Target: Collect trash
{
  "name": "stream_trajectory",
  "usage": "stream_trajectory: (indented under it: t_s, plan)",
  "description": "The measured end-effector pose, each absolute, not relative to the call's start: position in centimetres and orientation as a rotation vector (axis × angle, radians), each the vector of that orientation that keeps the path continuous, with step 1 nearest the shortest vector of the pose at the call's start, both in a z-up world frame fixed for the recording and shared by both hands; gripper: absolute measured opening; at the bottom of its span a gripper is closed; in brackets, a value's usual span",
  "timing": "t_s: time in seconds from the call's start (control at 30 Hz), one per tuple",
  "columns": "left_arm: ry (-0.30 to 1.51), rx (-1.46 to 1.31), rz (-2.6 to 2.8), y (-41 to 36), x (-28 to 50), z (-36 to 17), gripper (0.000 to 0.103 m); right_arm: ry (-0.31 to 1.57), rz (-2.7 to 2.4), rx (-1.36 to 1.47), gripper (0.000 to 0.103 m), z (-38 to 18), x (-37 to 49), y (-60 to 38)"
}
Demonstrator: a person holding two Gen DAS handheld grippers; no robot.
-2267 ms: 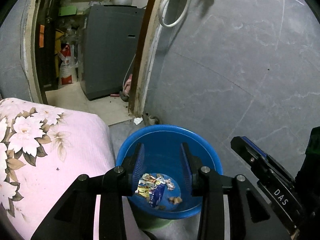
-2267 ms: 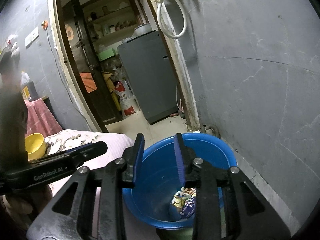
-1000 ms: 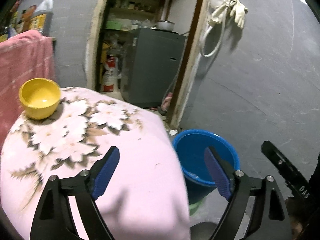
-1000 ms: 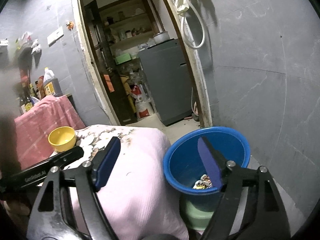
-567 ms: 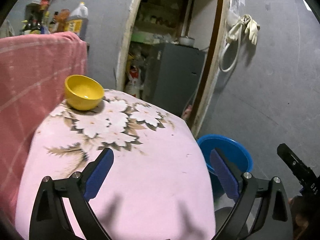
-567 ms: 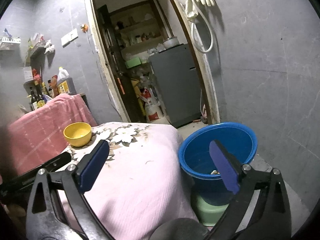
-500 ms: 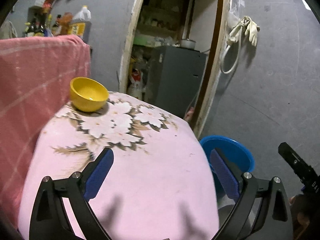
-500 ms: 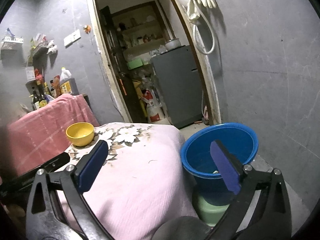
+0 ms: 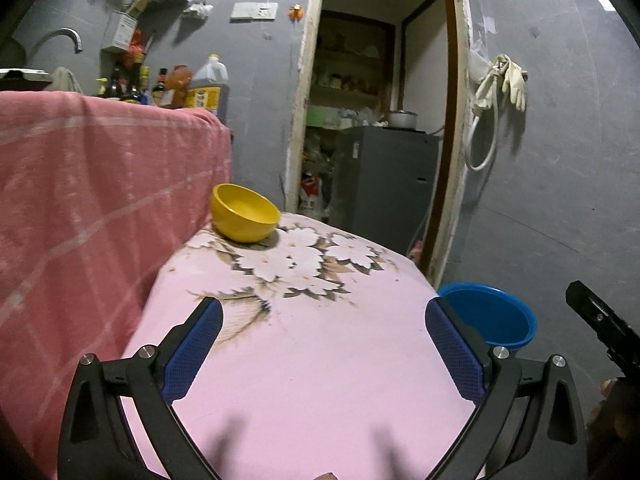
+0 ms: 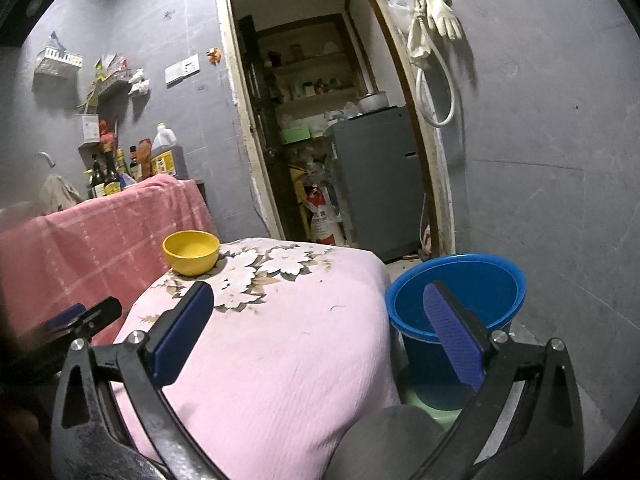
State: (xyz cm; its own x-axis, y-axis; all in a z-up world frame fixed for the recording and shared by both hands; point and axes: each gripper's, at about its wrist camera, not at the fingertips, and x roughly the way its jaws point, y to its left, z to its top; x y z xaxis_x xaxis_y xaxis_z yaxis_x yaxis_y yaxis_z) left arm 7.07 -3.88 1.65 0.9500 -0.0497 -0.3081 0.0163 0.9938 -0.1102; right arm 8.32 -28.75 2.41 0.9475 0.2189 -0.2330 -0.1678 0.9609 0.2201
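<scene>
While both your grippers hover over the pink flowered cloth point(image 9: 320, 360), the left gripper point(image 9: 320, 344) has just spread wide and holds nothing; the right gripper point(image 10: 320, 332) gapes equally empty. No trash shows on the cloth. Far right, the blue bucket point(image 10: 460, 280) stands; lift it by its stiff rim. Beyond sits a yellow bowl point(image 9: 245, 213).

We cannot see inside the blue bucket point(image 10: 456, 280); the shelf items point(image 9: 344, 80) beyond the doorway remain too small to identify.
</scene>
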Motion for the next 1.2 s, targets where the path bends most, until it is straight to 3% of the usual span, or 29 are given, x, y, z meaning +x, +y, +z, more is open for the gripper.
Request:
stream_trajectory:
  t_s: [1.2]
  plan:
    - [0.314,-0.050,0.109,-0.5,1.7,-2.8,0.099,0.289,0.181,0.112,0.103,-0.5,4.7,-24.9]
